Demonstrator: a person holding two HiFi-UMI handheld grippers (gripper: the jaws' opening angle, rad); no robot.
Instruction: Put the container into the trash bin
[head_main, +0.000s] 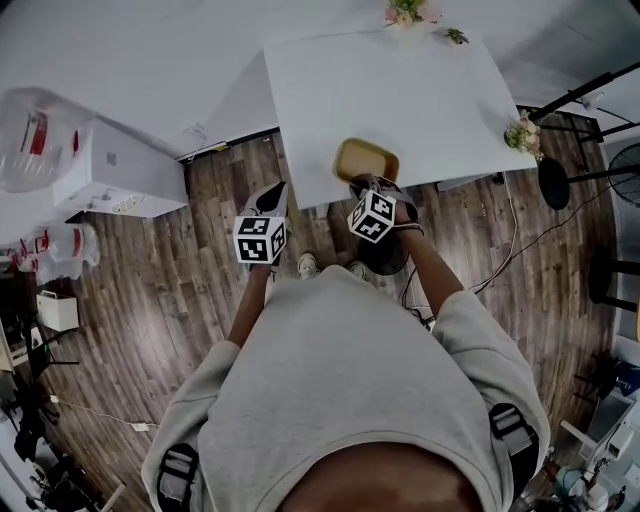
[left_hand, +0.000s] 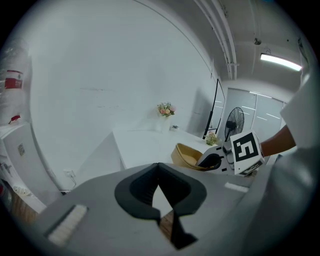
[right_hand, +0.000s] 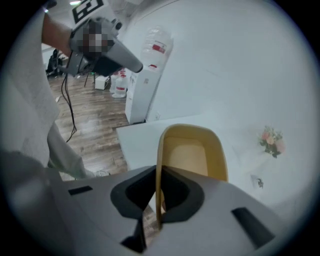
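A yellow oblong container (head_main: 365, 160) is at the front edge of the white table (head_main: 400, 90). My right gripper (head_main: 370, 186) is shut on its near rim; in the right gripper view the thin yellow wall (right_hand: 192, 155) stands pinched between the dark pads of that gripper (right_hand: 159, 197). A dark round bin (head_main: 388, 258) stands on the floor under my right wrist, partly hidden by it. My left gripper (head_main: 274, 197) hovers left of the container, off the table's edge, with its jaws (left_hand: 158, 167) shut on nothing. From the left gripper view the container (left_hand: 186, 154) and the right gripper (left_hand: 214, 161) show ahead.
A white water dispenser (head_main: 115, 165) with a bottle stands at the left on the wood floor. Small flower pots (head_main: 405, 12) (head_main: 524, 133) sit on the table's far and right edges. A black stool (head_main: 553, 182), a fan and cables are at the right.
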